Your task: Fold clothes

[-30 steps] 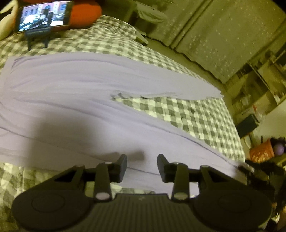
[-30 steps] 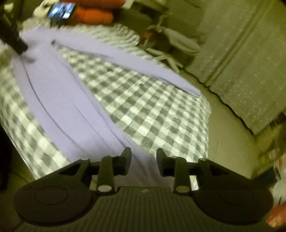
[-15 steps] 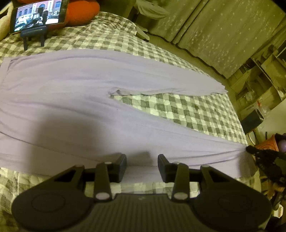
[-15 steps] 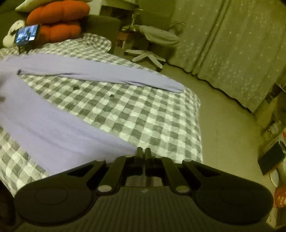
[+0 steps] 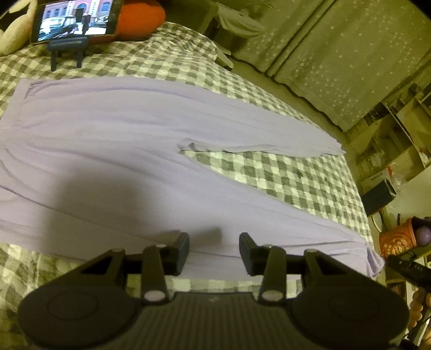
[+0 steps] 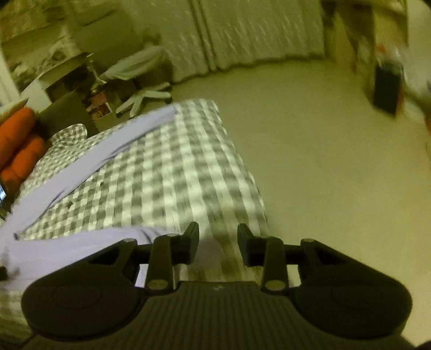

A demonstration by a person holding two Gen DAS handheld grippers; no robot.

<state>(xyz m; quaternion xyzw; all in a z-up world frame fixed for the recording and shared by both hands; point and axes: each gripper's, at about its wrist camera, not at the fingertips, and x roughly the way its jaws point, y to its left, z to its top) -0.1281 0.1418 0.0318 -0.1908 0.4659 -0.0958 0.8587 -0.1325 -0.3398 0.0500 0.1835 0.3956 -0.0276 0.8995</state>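
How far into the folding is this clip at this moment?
Early. Done: the lilac trousers lie spread flat on the checked bedspread, legs apart in a V. In hand: nothing; the left gripper hangs open above the near leg's edge, and the right gripper is open beside that leg's hem, its view blurred. Left: every fold, as no layer is doubled over yet.

A: What lies on the bed?
B: A checked sheet (image 5: 282,177) covers it. A phone (image 5: 76,20) with a lit screen stands on a small stand (image 5: 67,49) at the far end, before an orange cushion (image 5: 140,17).
A: And behind?
B: Starred curtains (image 5: 336,62), and a white swivel chair (image 6: 142,80) on the floor.
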